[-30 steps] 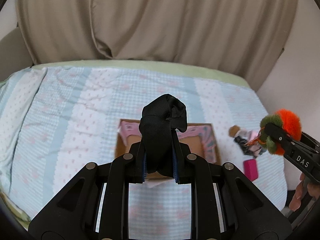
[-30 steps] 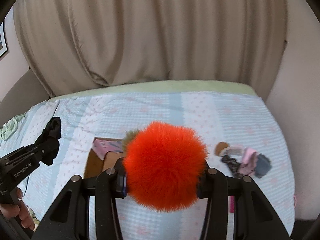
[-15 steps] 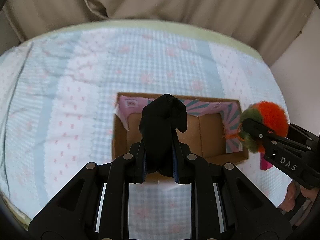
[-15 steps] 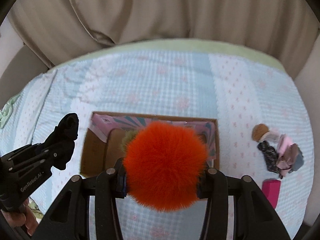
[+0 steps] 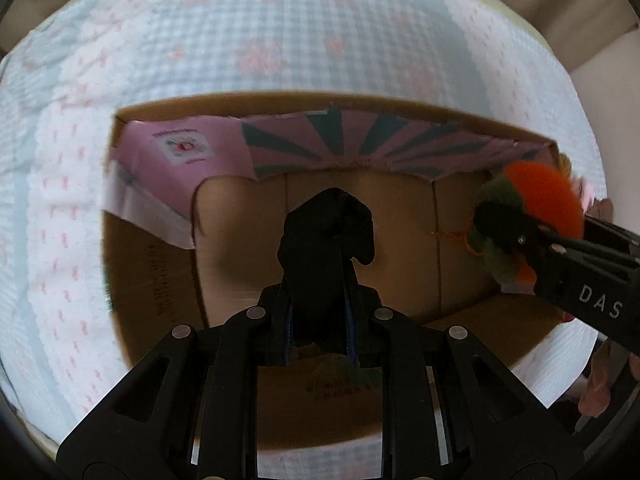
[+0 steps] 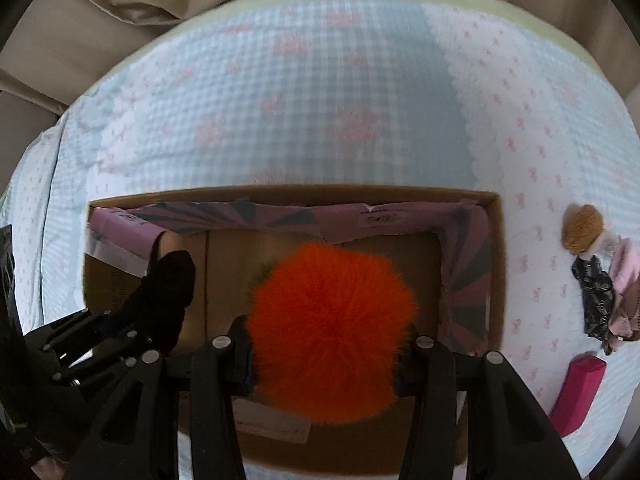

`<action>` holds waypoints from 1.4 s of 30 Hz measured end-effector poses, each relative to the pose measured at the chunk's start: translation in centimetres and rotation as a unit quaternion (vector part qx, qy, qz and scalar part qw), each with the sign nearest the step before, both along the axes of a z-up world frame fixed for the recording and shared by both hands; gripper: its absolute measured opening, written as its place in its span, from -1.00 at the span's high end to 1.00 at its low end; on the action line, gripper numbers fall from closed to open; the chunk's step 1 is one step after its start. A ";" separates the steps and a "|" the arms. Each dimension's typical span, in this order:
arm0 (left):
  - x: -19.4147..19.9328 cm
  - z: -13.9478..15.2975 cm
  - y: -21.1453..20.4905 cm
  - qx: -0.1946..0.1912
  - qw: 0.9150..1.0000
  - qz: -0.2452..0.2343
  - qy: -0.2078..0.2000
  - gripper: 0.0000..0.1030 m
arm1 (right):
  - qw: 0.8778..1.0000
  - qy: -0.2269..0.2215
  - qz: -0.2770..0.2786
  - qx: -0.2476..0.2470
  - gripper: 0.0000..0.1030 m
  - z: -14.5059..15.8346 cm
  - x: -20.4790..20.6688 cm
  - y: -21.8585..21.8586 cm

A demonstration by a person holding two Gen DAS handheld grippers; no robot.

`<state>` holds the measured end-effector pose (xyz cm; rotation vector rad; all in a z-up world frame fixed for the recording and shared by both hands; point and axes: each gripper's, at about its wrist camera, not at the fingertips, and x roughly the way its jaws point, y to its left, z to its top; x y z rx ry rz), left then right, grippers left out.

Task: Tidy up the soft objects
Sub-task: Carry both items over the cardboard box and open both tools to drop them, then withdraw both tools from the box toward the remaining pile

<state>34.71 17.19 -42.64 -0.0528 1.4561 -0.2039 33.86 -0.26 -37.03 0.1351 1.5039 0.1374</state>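
**Both grippers over the open box, each with a soft thing in its jaws**

Left wrist view: The left gripper [image 5: 320, 276] pointed steeply down into the cardboard box [image 5: 132, 280]. Its jaws were closed tight on a black cloth bundle [image 5: 326, 240], which stood up between the two pads and bulged out above them. The bundle hung over the brown floor of the box, near its middle. The far flaps of the box were folded inward and showed a pink print with dark rays. At the right side of this view the right gripper [image 5: 516, 240] came in over the right part of the box, and it held an orange and green pompom [image 5: 536, 200]. The box lay on a bedcover [image 5: 280, 40] with pale blue checks and small pink bows.

Right wrist view: The right gripper [image 6: 324, 344] was closed partly, as far as the fluffy pompom [image 6: 332, 332] allowed, with the orange fur pressed between its pads. The pompom was over the inside of the box [image 6: 494, 264], right of the middle. At the left the left gripper [image 6: 132, 320] held the black bundle [image 6: 168, 292] over the left part of the same box. On the bedcover [image 6: 360, 80], right of the box and apart from it, lay a small heap of soft items [image 6: 600, 276], and near it a magenta block [image 6: 580, 392].
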 end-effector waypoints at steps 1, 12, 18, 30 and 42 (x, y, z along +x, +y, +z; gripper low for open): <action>0.0 -0.1 -0.2 0.000 1.000 -0.005 0.001 0.67 | 1.000 0.007 0.000 0.000 0.16 -0.5 0.2 0.0; -1.3 1.0 -1.4 0.026 0.998 -0.043 -0.028 -0.99 | 0.999 0.037 0.007 0.012 -0.99 -2.2 0.4 -0.3; -1.7 2.4 -1.1 0.025 0.998 -0.034 -0.038 -0.99 | 1.000 0.017 0.007 0.014 -0.99 -0.6 -0.3 -0.3; -5.7 9.4 0.4 0.021 0.995 -0.014 -0.091 -0.99 | 0.999 -0.032 0.012 0.003 -0.99 5.9 -2.4 0.4; -13.5 20.2 1.4 0.026 0.983 0.027 -0.182 -0.99 | 0.990 -0.140 0.015 -0.001 -0.99 18.5 -9.3 0.0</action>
